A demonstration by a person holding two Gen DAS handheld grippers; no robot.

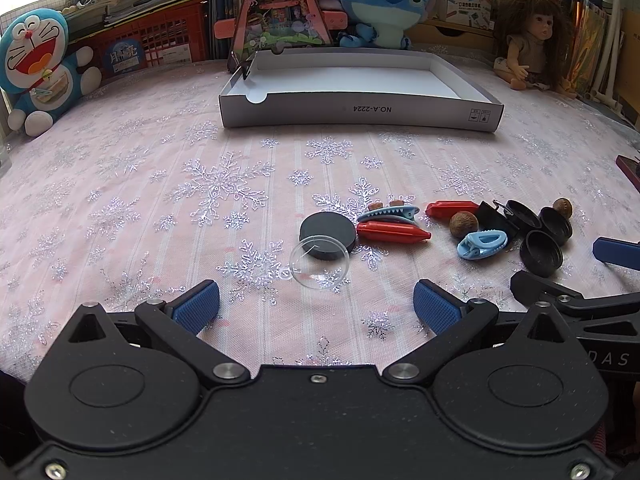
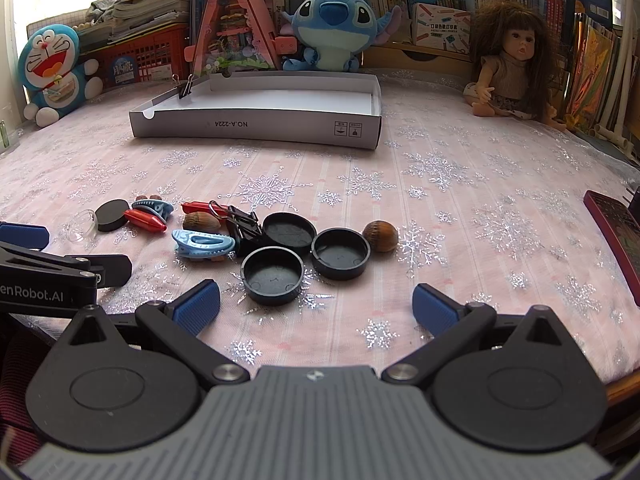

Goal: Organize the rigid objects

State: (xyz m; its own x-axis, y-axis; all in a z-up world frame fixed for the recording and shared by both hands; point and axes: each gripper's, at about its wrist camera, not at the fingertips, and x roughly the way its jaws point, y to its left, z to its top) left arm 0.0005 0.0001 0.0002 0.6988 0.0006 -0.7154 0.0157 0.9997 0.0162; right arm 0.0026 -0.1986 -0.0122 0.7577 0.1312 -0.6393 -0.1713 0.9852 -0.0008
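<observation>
A clear round lid [image 1: 319, 261] lies just ahead of my open left gripper [image 1: 316, 306], overlapping a black disc [image 1: 328, 236]. Beside them are red capsule-shaped pieces [image 1: 394, 233], blue hair clips [image 1: 482, 243], nuts [image 1: 464, 224], a black binder clip [image 1: 494, 216] and black caps [image 1: 541, 252]. In the right wrist view my right gripper [image 2: 316, 306] stands open, with a black cap [image 2: 273, 276] just ahead of its left finger and two more caps [image 2: 341, 253] and a nut [image 2: 381, 235] beyond. An empty white box [image 2: 256, 124] sits further back, with a binder clip [image 2: 185, 87] on its left wall.
Plush toys [image 1: 36, 68], a pink house-shaped toy [image 1: 280, 16], a doll [image 1: 528, 40], a red crate and books line the back. A dark red flat object [image 2: 614, 236] lies at the right edge. The snowflake tablecloth [image 1: 160, 200] covers the surface.
</observation>
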